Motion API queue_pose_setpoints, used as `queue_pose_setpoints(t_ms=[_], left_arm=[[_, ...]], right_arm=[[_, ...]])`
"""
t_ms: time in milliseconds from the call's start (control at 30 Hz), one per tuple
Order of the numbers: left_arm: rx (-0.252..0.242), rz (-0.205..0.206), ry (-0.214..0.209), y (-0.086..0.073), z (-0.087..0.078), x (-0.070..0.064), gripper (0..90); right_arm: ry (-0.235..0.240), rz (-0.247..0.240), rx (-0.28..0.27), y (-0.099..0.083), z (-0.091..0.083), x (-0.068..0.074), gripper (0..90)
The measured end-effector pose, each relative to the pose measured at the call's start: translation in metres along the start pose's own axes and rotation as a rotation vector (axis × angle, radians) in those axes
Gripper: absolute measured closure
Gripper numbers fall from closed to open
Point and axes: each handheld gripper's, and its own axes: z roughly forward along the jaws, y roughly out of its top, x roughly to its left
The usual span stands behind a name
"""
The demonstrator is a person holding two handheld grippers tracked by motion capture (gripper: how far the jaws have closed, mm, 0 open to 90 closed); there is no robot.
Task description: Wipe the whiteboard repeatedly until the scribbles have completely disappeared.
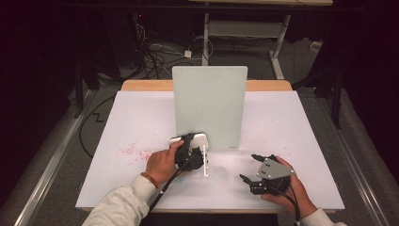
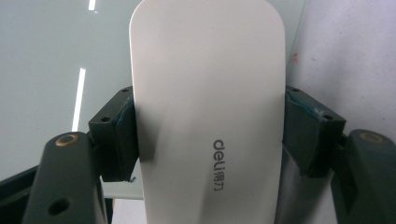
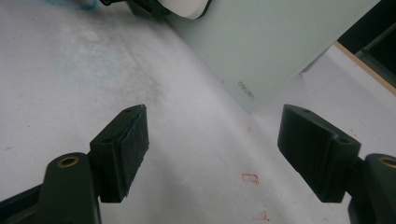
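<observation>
A: Left gripper point(image 1: 188, 146)?
B: Fingers point(image 2: 116, 140) clamped on both long sides of a white eraser point(image 2: 208, 107), "deli" printed on its face. From above, the eraser point(image 1: 197, 139) sits at the foot of the glass board point(image 1: 209, 106), lower left corner, touching or just off the pane, can't tell which.
A: Board?
B: Upright, pale green, standing mid-desk point(image 1: 131, 122). Logo on its bottom corner in the right gripper view point(image 3: 246, 91).
A: Right gripper point(image 1: 251, 172)?
B: Fingers point(image 3: 126, 140) spread wide, holding nothing. Held low over the desk, right of the board, well apart from the eraser.
A: Anything else?
B: Small white bracket point(image 1: 205, 162) just beside the left gripper. Red specks point(image 1: 134, 151) on the desk, left of it.
</observation>
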Motion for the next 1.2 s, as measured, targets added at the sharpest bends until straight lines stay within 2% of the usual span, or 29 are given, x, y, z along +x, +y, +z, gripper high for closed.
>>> queue_pose_setpoints(t_ms=[100,200,400,467,500,633,733,800,1033,1067,1167,1200], left_arm=[[0.014,0.035,0.006,-0.008,-0.001,0.001,28.3],[0.022,0.038,0.004,-0.017,-0.002,0.004,28.3],[0.053,-0.001,0.005,-0.036,-0.007,0.014,28.3],[0.085,-0.018,0.010,-0.046,-0.008,0.019,28.3],[0.103,-0.042,0.009,-0.051,-0.008,0.021,28.4],[0.078,-0.183,-0.020,-0.071,-0.012,0.034,28.9],[0.070,-0.245,-0.045,-0.078,-0.016,0.040,28.9],[0.063,-0.269,-0.059,-0.081,-0.018,0.042,28.9],[-0.021,-0.424,-0.129,-0.087,-0.023,0.053,28.9],[-0.039,-0.460,-0.146,-0.088,-0.024,0.055,28.9],[-0.071,-0.528,-0.179,-0.090,-0.027,0.060,28.9],[-0.079,-0.542,-0.188,-0.090,-0.027,0.061,29.0]], right_arm=[[-0.005,0.006,-0.001,0.000,-0.001,-0.001,25.3],[-0.007,0.007,-0.001,-0.001,-0.001,-0.002,25.3],[-0.014,0.005,-0.004,-0.001,-0.002,-0.002,25.3],[-0.015,0.006,-0.003,-0.001,-0.002,-0.002,25.2],[-0.018,0.007,-0.006,-0.001,-0.002,-0.002,25.0],[-0.024,0.012,-0.011,0.000,-0.003,-0.002,24.5],[-0.026,0.010,-0.011,0.000,-0.003,-0.002,24.5],[-0.025,0.007,-0.011,0.000,-0.003,-0.002,24.6],[-0.026,0.008,-0.015,0.000,-0.004,-0.003,24.6],[-0.028,0.015,-0.013,0.000,-0.004,-0.003,24.6],[-0.031,0.019,-0.018,-0.001,-0.005,-0.005,24.6],[-0.033,0.018,-0.023,-0.001,-0.005,-0.006,24.6]])
